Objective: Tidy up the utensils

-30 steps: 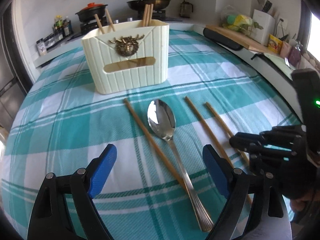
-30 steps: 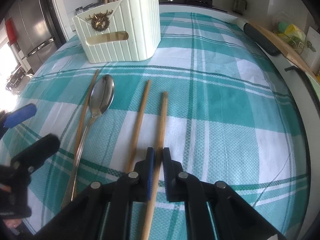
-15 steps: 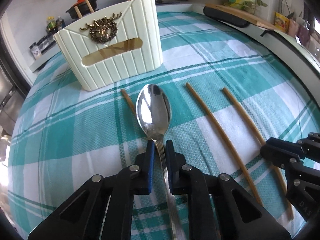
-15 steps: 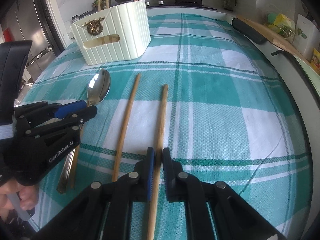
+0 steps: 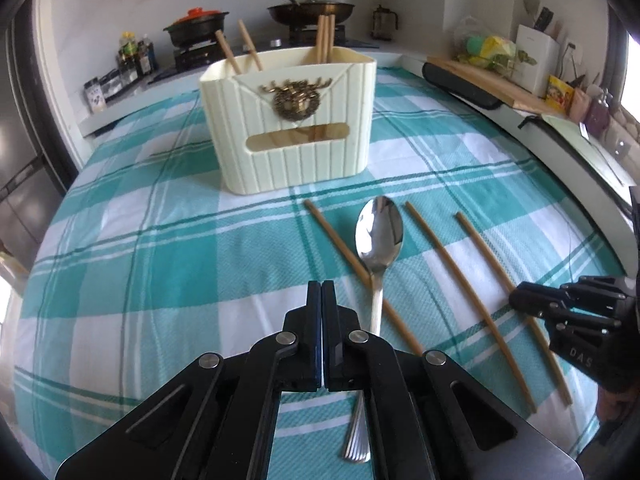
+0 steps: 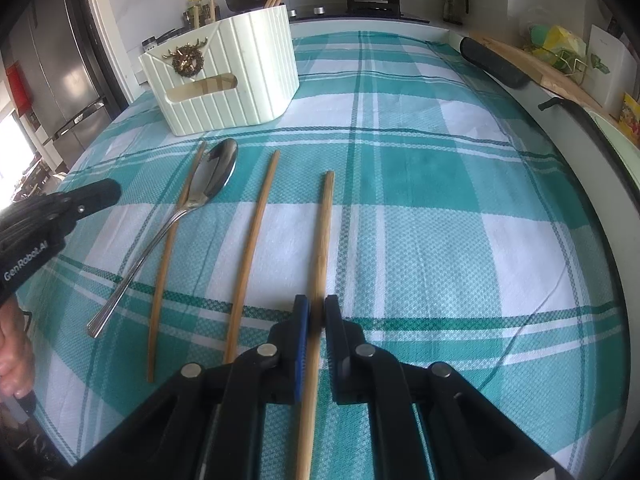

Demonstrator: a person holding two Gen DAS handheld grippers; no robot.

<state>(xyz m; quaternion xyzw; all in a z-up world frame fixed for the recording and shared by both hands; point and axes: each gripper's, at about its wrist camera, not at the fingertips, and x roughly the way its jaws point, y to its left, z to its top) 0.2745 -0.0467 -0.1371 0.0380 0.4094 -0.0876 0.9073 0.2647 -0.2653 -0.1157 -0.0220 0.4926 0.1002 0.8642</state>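
Note:
A steel spoon (image 5: 379,232) lies on the checked cloth, its handle running down past the right side of my left gripper (image 5: 322,292). That gripper is shut with nothing between its jaws. The spoon (image 6: 216,172) crosses the leftmost of three wooden chopsticks (image 5: 344,256). My right gripper (image 6: 316,312) is shut on the rightmost chopstick (image 6: 325,220), low on the cloth. The middle chopstick (image 6: 252,248) lies free. Behind them stands the cream utensil holder (image 5: 296,128) with several chopsticks upright in it. In the right wrist view the left gripper (image 6: 96,196) shows at the left edge.
The teal and white checked tablecloth (image 5: 140,280) covers the table. Behind it a stove carries a black pan (image 5: 312,10) and a red-lidded pot (image 5: 196,24). A wooden board (image 5: 492,80) and a dark bar lie along the right edge. A fridge (image 6: 68,80) stands at the left.
My left gripper shut on the spoon's neck, then drew back and to the left. The spoon now lies outside its shut jaws. The right gripper kept its hold on the chopstick.

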